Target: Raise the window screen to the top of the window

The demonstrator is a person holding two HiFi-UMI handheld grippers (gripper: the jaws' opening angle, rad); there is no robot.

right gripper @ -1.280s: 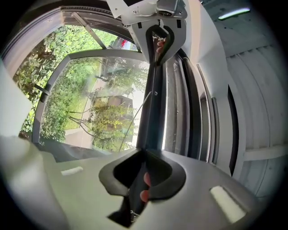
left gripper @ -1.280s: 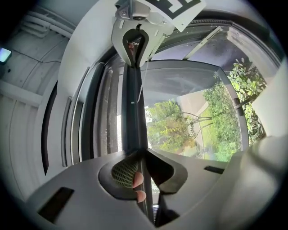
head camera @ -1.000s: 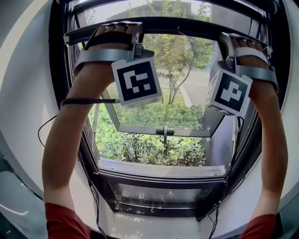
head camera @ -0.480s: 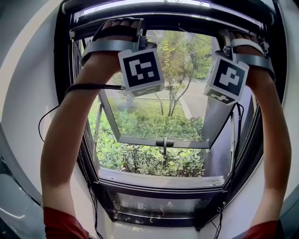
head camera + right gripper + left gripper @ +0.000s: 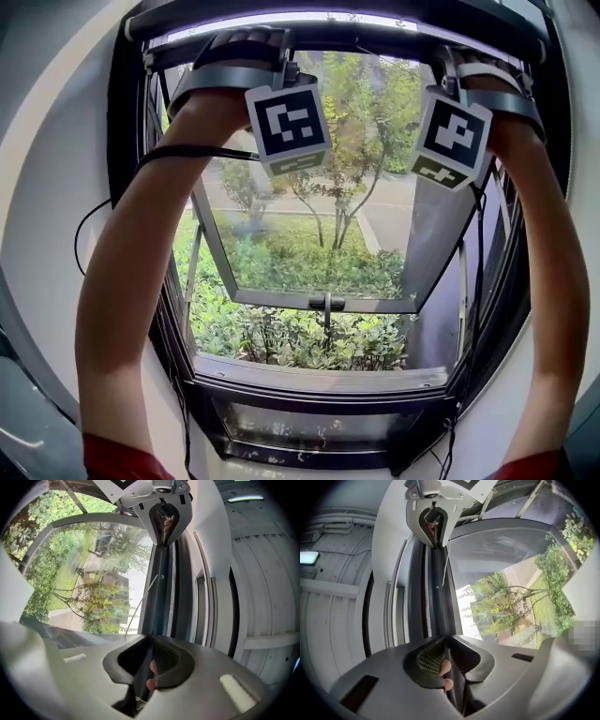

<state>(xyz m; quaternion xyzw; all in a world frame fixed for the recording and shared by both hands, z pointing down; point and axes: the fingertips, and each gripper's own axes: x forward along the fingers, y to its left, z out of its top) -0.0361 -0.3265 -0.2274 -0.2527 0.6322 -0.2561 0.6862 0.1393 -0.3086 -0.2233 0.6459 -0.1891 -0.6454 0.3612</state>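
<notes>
Window screen bar (image 5: pixel 439 602) high up by window frame (image 5: pixel 125 187) top. Pinched tight in jaws of left gripper (image 5: pixel 449 670) and right gripper (image 5: pixel 149 670).

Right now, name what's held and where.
The window screen's slim dark bottom bar: left gripper clamps its left part, right gripper its right part.

You face a black window frame (image 5: pixel 127 187) set in a white wall (image 5: pixel 56 244). Its glass pane (image 5: pixel 309 253) is swung outward over green bushes (image 5: pixel 281 333) and trees (image 5: pixel 352 141) in bright daylight. Above you, a lamp (image 5: pixel 309 557) glows on the grey ceiling (image 5: pixel 342 611).
</notes>
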